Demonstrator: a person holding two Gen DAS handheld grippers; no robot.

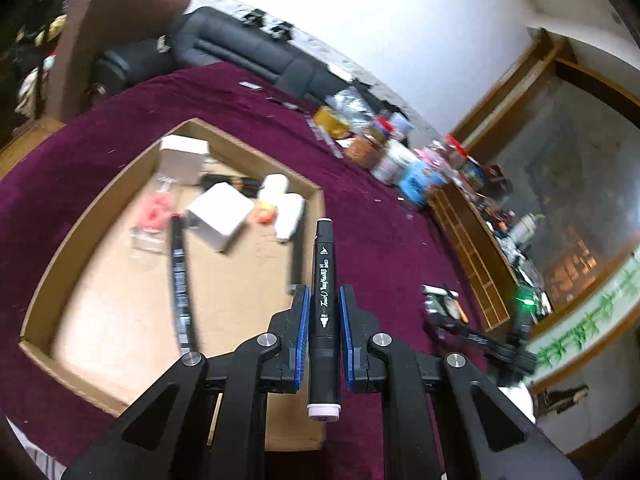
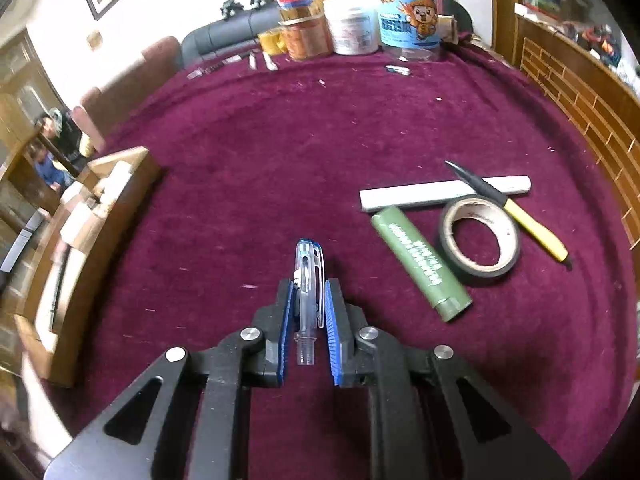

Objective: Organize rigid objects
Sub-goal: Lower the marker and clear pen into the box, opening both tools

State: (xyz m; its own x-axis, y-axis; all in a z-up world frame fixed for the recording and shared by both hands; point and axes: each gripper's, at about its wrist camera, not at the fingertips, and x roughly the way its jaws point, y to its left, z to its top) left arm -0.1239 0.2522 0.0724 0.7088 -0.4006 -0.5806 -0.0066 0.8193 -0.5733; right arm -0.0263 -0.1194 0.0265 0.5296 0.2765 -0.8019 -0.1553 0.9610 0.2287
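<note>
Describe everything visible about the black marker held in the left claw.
The marker is a long black barrel, plastic by its look, with white lettering and arrow marks printed along it. A pale lilac cap end faces the camera; the far end is black with a light rim. It lies lengthwise between the blue pads of the left claw, which is shut on its middle. It is held in the air above the purple tablecloth, near the corner of the cardboard tray, touching nothing else.

The left gripper (image 1: 325, 296) is closed with its blue pads (image 1: 304, 320) pressed on a black marker (image 1: 323, 304) lying along the fingers, while the right gripper (image 2: 308, 290) clamps a clear pen (image 2: 307, 292) likewise.
</note>
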